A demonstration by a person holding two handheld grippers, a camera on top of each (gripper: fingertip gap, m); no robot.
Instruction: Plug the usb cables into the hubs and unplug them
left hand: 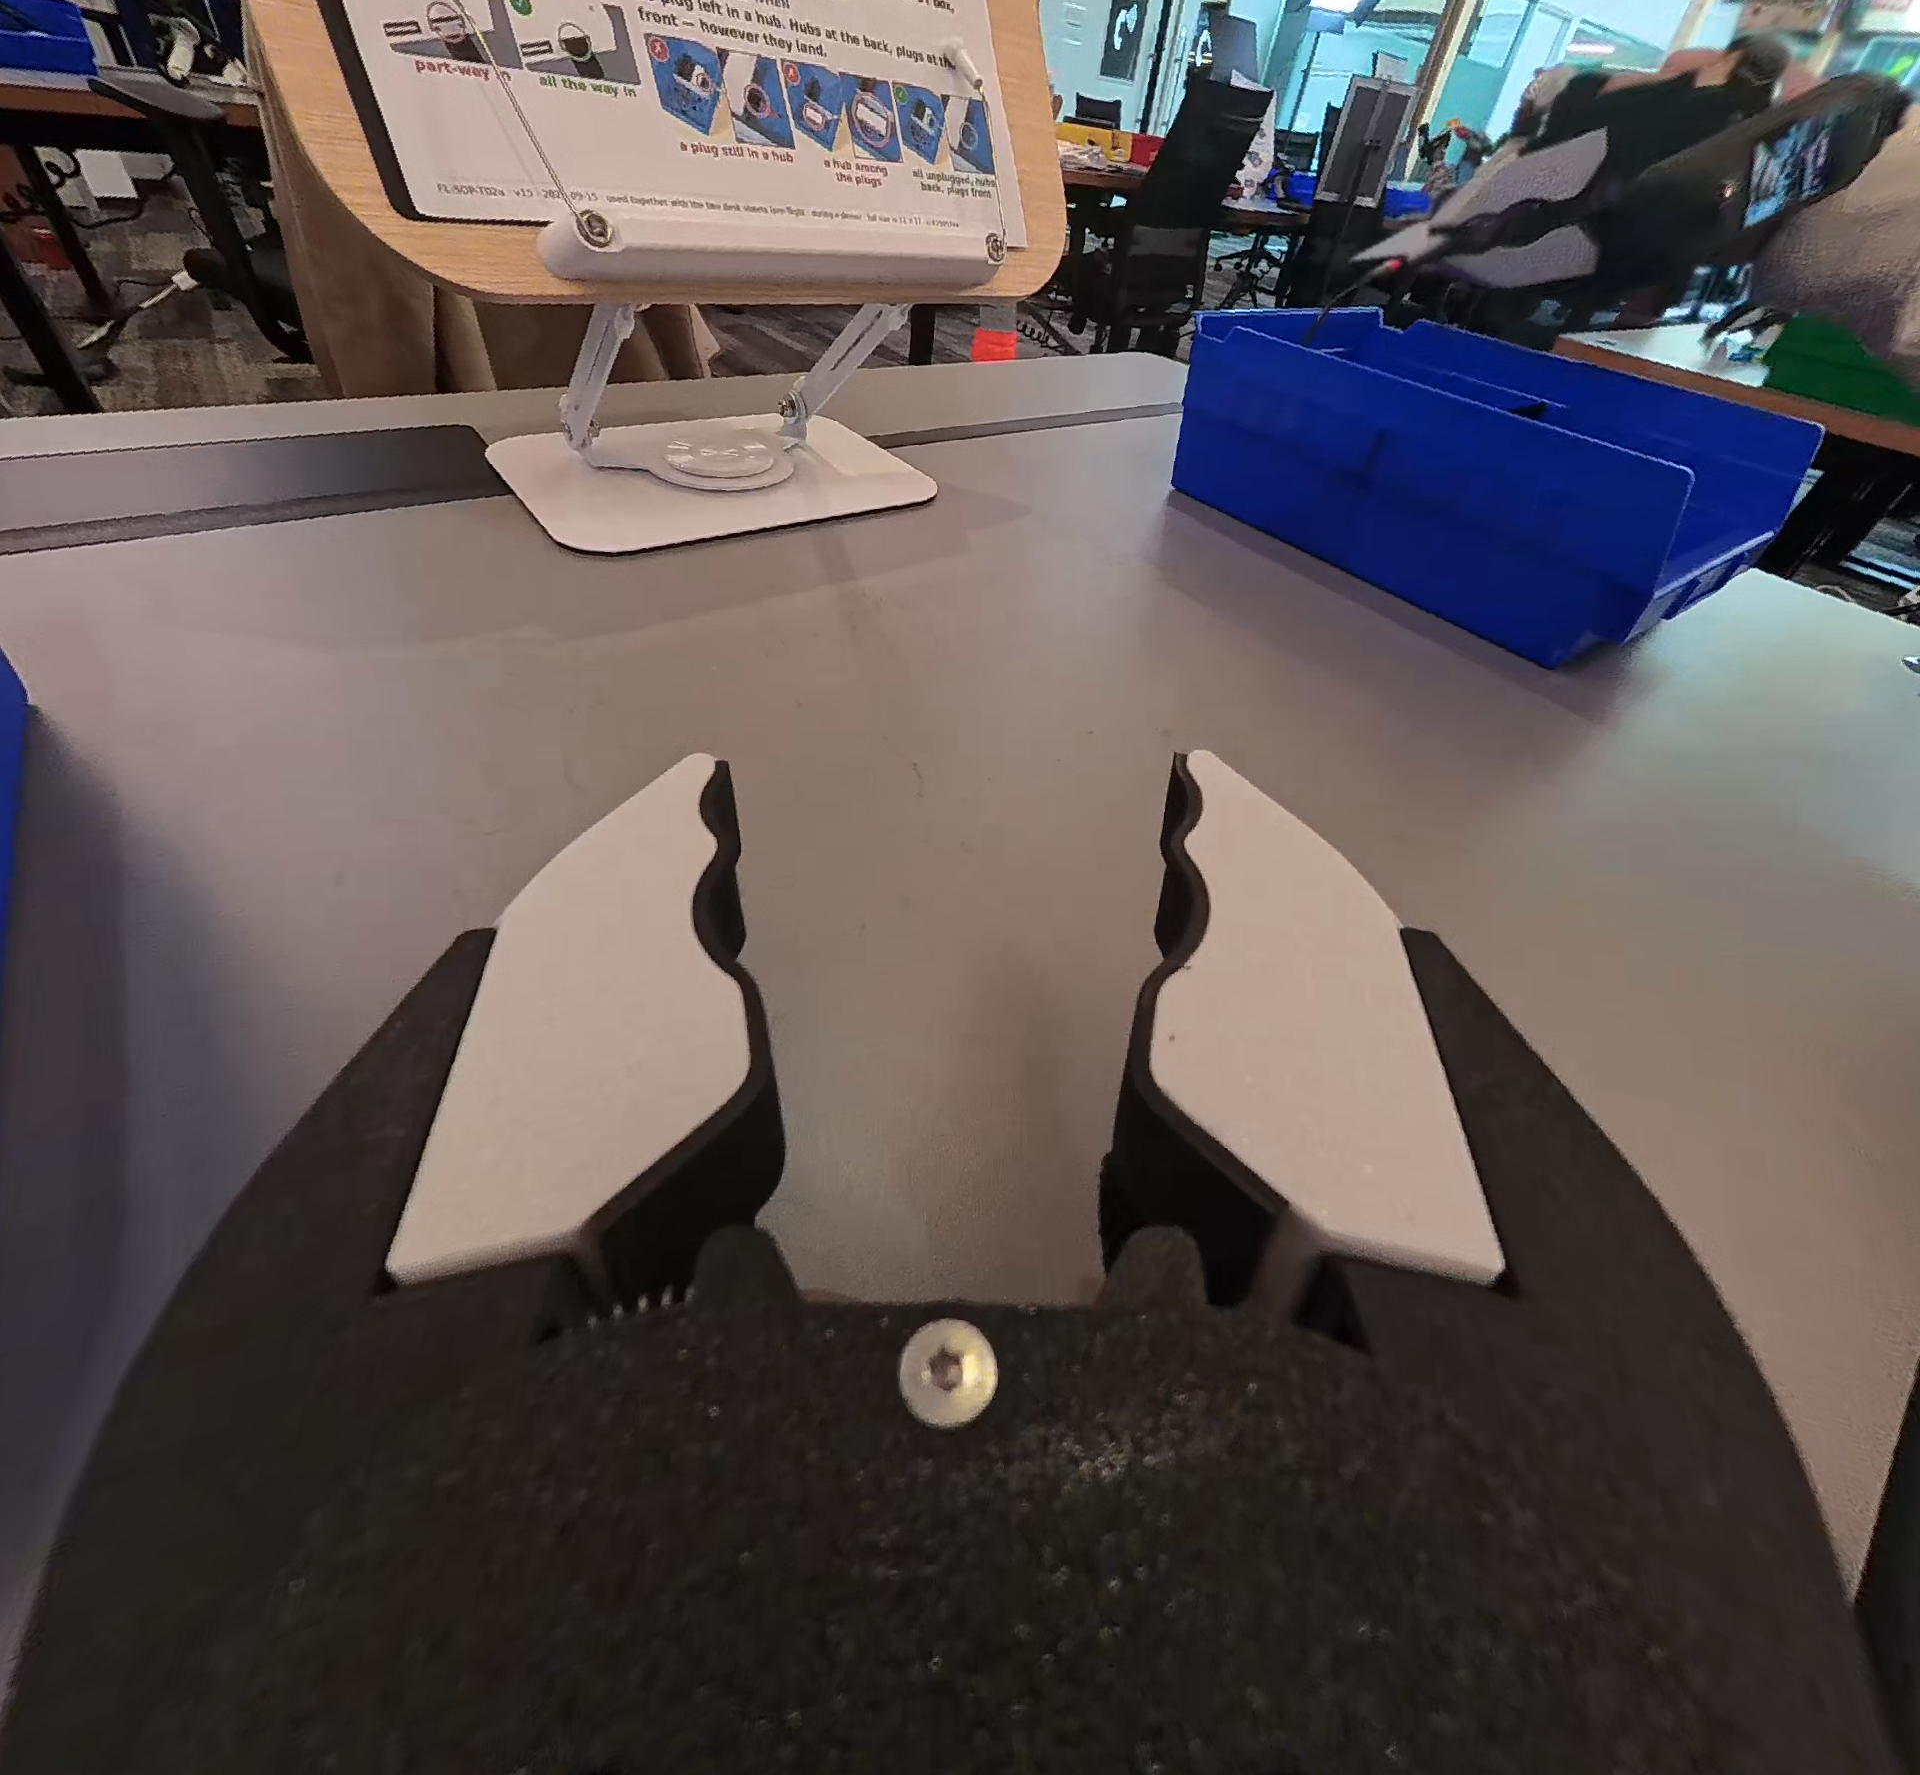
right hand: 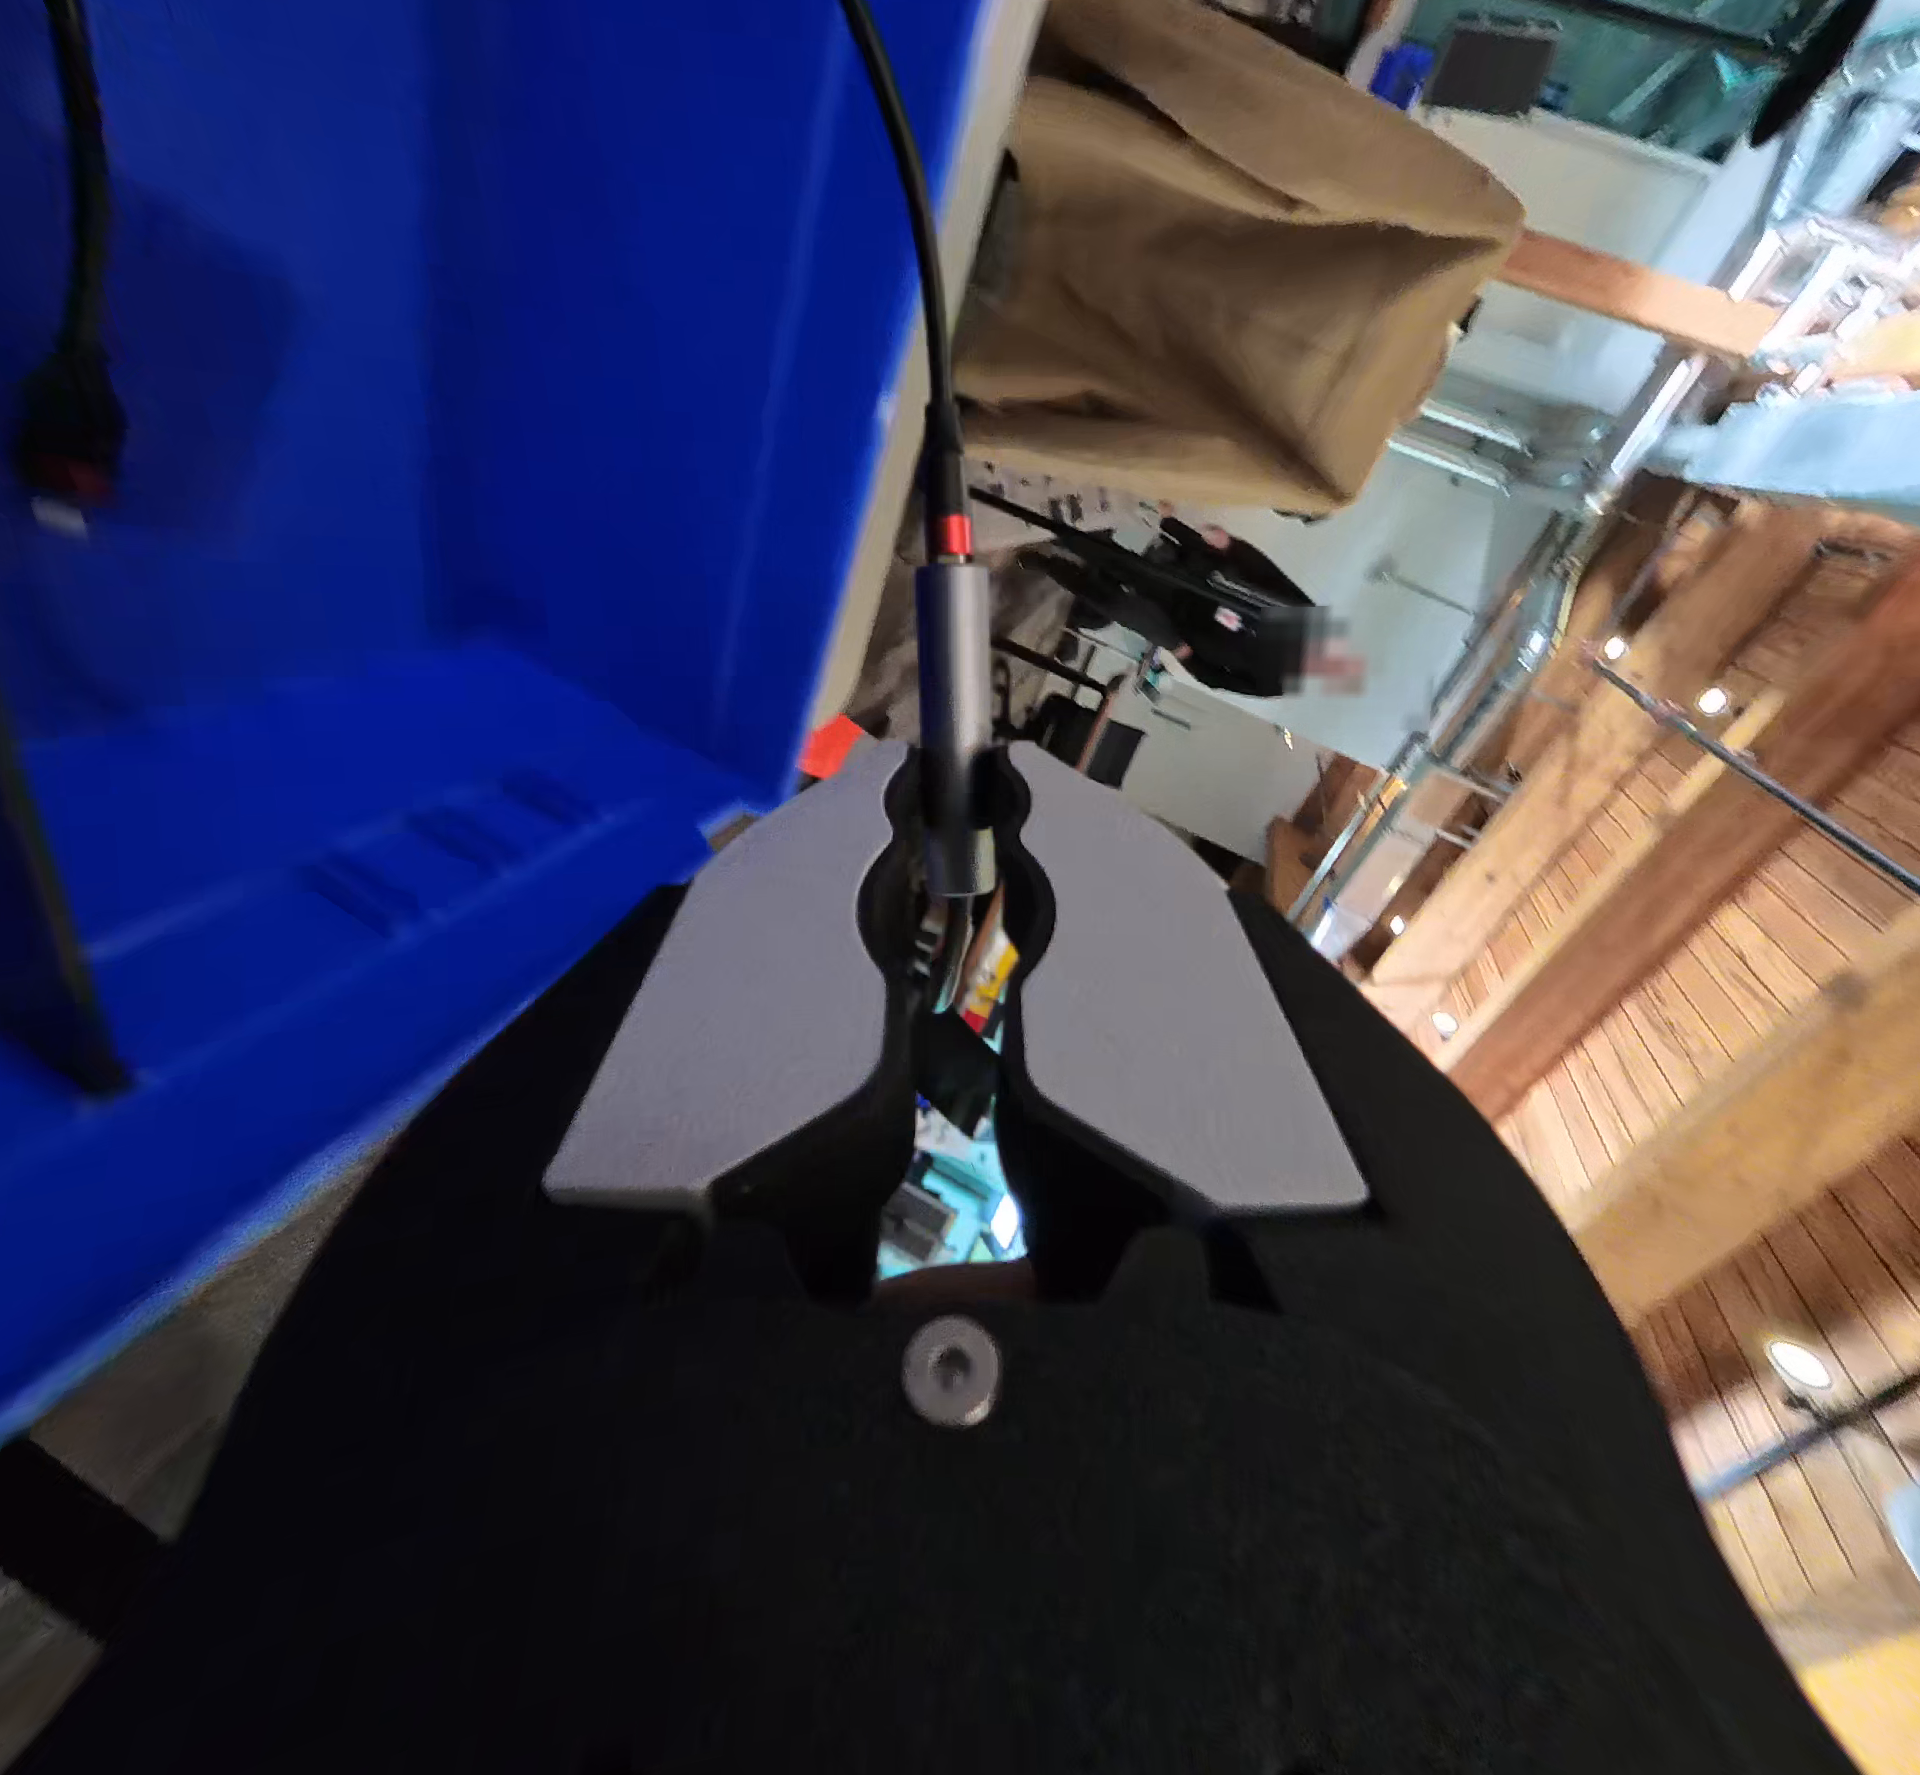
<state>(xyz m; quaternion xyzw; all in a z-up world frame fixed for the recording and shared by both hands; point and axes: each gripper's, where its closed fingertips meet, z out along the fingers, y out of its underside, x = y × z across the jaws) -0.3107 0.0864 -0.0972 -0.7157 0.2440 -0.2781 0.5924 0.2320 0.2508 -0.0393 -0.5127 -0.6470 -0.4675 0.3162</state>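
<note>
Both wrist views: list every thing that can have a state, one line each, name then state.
left claw: open, empty, above the bare grey table.
right claw: shut on the grey USB plug, tilted beside the bin.
black cable: attached to the held plug, curving up out of frame.
second USB plug: loose, unplugged, inside the blue bin.
instruction board: propped upright on its white stand.
</note>
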